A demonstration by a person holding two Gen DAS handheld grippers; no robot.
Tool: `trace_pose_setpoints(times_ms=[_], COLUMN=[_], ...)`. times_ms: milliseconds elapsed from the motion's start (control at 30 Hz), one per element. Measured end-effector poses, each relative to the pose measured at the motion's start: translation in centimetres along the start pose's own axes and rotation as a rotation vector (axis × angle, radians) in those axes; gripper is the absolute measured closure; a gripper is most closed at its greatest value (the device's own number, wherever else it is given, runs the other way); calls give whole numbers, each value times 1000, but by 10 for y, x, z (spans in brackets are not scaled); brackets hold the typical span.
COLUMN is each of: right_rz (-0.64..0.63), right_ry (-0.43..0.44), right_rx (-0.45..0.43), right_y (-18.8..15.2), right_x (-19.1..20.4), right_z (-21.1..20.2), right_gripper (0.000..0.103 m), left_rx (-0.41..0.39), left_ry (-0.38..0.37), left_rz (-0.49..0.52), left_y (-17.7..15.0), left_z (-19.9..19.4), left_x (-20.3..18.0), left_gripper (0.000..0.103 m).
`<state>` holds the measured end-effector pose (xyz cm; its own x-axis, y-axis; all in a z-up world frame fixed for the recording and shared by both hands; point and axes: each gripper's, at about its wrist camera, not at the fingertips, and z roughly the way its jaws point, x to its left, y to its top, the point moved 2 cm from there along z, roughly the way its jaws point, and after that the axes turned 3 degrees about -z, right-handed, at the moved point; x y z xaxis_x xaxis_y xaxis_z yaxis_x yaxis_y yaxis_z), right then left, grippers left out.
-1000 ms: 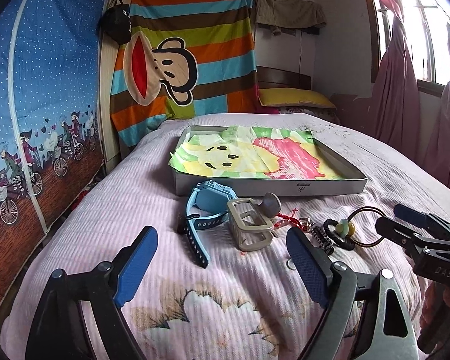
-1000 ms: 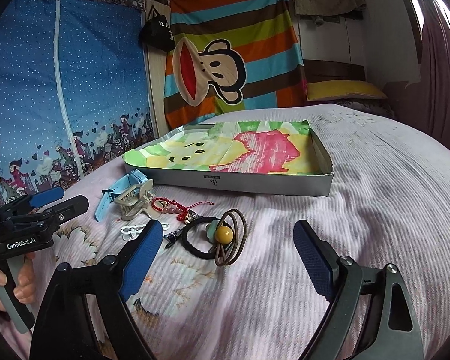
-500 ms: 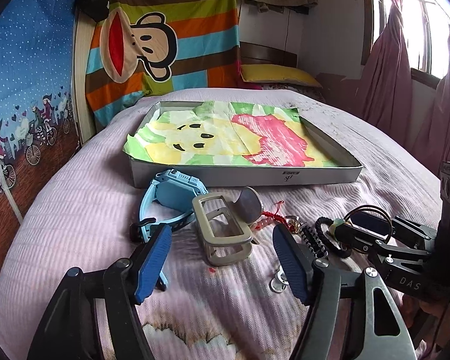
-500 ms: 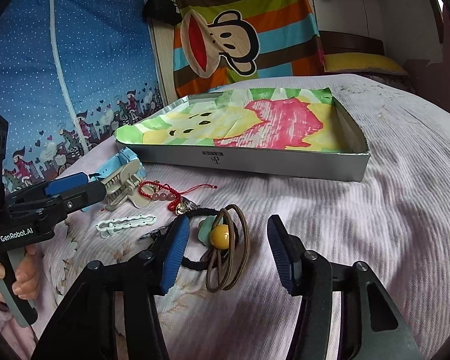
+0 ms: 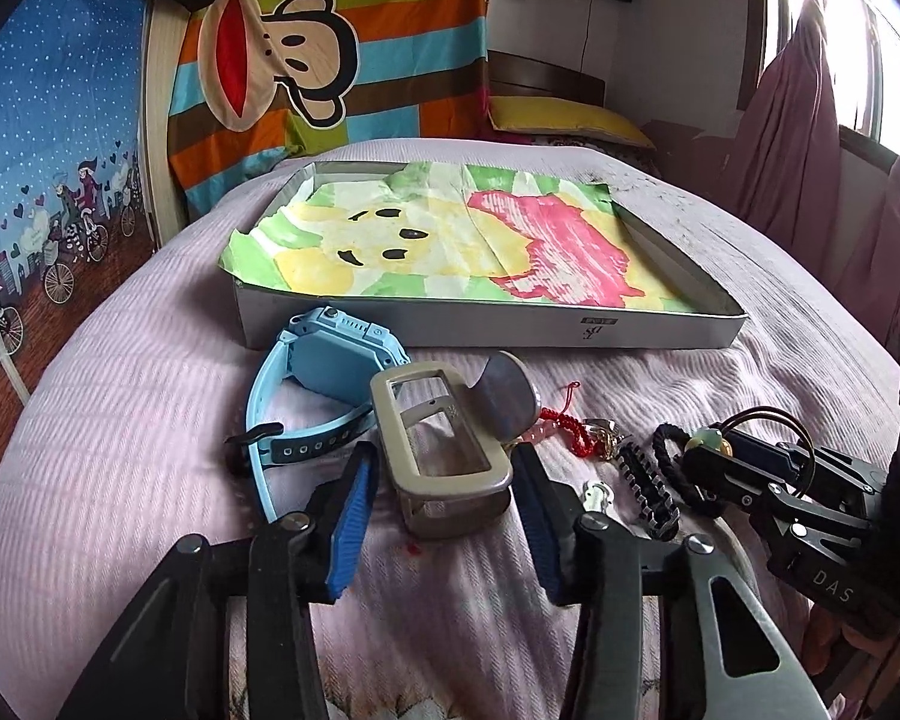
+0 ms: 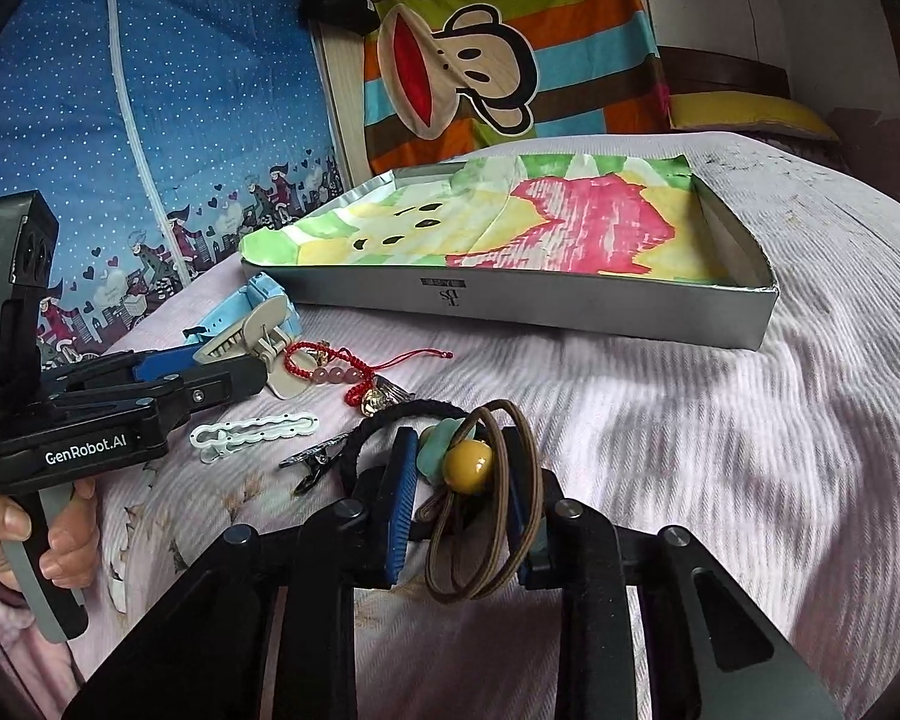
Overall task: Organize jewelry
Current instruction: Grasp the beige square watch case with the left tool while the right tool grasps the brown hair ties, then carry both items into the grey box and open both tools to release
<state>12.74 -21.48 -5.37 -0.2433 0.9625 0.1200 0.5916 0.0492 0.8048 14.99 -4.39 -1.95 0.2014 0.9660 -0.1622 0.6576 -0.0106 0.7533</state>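
Note:
On the pink bedspread lie a blue watch [image 5: 318, 384], a beige claw hair clip [image 5: 444, 444], a red bead bracelet [image 6: 336, 369], a white clip [image 6: 252, 435], a dark metal clip [image 6: 324, 459] and hair ties with a yellow bead [image 6: 471, 465]. My left gripper [image 5: 444, 480] straddles the beige clip, its blue pads close to both sides; contact is unclear. My right gripper [image 6: 459, 486] has closed in around the brown and black hair ties, pads at their sides. A grey tray [image 5: 570, 336] lined with coloured paper sits beyond.
The tray's front wall [image 6: 510, 306] stands just behind the jewelry pile. A striped monkey blanket [image 5: 330, 60] hangs at the headboard, a blue curtain [image 6: 150, 120] at left, a yellow pillow [image 5: 558, 120] behind the tray.
Both grippers moved forward and down onto the pile and narrowed: the left now flanks the beige clip, the right flanks the hair ties.

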Motion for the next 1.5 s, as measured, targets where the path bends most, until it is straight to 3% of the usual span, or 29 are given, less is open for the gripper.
trace_pose_setpoints(times_ms=[433, 567, 867, 1033, 1200, 1500], right_rz=[14, 9, 12, 16, 24, 42], right_ry=[9, 12, 25, 26, 31, 44], right_rx=[-50, -69, -124, -153, -150, -25], right_y=[2, 5, 29, 58, 89, 108], right_x=[-2, 0, -1, -6, -9, -9], right_z=[-14, -19, -30, -21, 5, 75], right_gripper=[80, 80, 80, 80, 80, 80], left_rx=[-51, -99, -184, -221, -179, -46], left_ry=[-40, -42, -51, -40, -59, -10], left_rz=[-47, -46, -65, -61, -73, -117], left_y=[-9, -5, 22, 50, 76, 101], left_z=[-14, -27, -39, -31, 0, 51], left_x=[4, 1, 1, 1, 8, 27], left_gripper=[64, 64, 64, 64, 64, 64])
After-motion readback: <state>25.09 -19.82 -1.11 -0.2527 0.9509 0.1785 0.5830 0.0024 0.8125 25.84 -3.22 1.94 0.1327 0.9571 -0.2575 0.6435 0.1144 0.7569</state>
